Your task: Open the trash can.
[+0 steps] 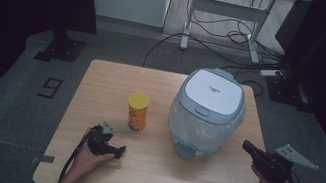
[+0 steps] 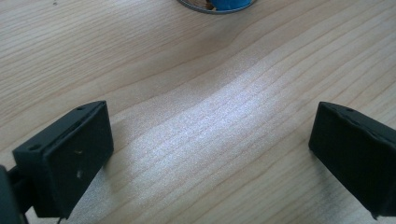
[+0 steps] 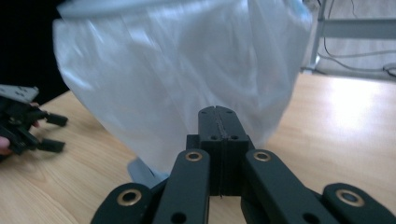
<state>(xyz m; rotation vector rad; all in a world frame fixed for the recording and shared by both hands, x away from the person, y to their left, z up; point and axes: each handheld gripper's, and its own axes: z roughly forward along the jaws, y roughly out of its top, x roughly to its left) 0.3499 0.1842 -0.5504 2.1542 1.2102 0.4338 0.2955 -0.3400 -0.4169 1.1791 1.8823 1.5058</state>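
Note:
A small grey bin (image 1: 208, 110) with a closed lid and a clear plastic liner (image 3: 187, 79) stands on the right half of the wooden table (image 1: 102, 81). A yellow canister (image 1: 137, 111) stands upright to its left. My left gripper (image 1: 119, 152) rests low on the table in front of the canister, its jaws wide open over bare wood (image 2: 210, 135), the canister's base (image 2: 217, 4) just ahead. My right gripper (image 1: 246, 146) hovers at the table's right edge, jaws pressed together with nothing between them (image 3: 217, 112), pointing at the bin's liner.
The table stands on grey carpet. A white desk frame (image 1: 226, 11) and loose cables (image 1: 232, 35) lie beyond it, with a power strip (image 1: 272, 72) at the back right. Dark curtains flank both sides. A pedal (image 1: 185, 150) juts from the bin's front base.

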